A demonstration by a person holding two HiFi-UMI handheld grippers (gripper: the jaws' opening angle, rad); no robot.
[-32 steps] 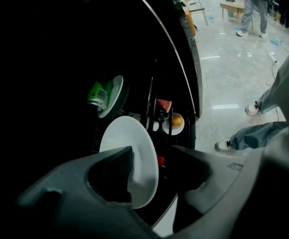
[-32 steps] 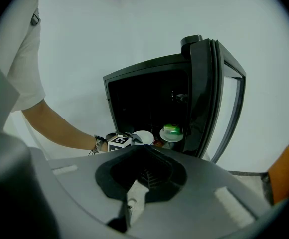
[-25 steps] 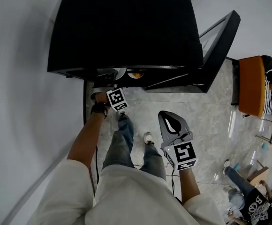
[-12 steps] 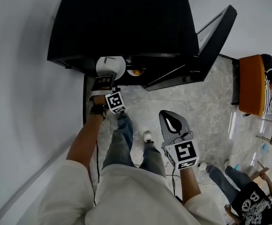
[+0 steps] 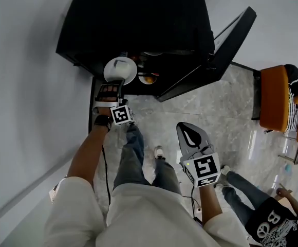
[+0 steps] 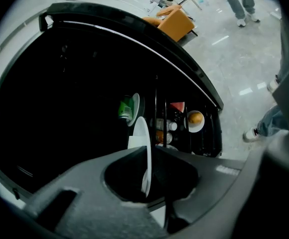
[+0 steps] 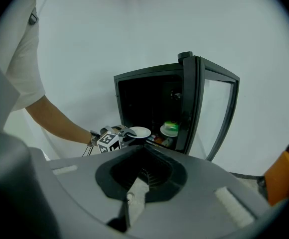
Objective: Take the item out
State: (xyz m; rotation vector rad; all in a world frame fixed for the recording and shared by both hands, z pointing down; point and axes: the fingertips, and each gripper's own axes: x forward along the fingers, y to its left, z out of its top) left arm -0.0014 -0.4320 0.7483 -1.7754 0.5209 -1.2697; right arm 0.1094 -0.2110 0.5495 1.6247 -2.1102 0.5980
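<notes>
A black fridge (image 5: 138, 24) stands with its door (image 5: 226, 40) swung open to the right. My left gripper (image 5: 114, 82) is shut on the near rim of a white plate (image 5: 120, 70), held level just outside the fridge's front. In the left gripper view the plate (image 6: 145, 153) stands edge-on between the jaws of the left gripper (image 6: 147, 193). The right gripper view shows the same plate (image 7: 139, 132) in front of the shelves. Inside remain a plate with a green item (image 6: 127, 108) and a bowl with an orange thing (image 6: 195, 118). My right gripper (image 5: 186, 127) hangs low over the floor, shut and holding nothing.
A white wall runs along the left. An orange chair (image 5: 275, 94) with a seated person is at the right, and another person (image 5: 264, 215) stands at the lower right. A black cable (image 5: 106, 174) trails on the marble floor by my legs.
The left gripper has drawn back from under the fridge's top edge with the white plate, which now shows whole outside the fridge. The right gripper has hardly moved.
</notes>
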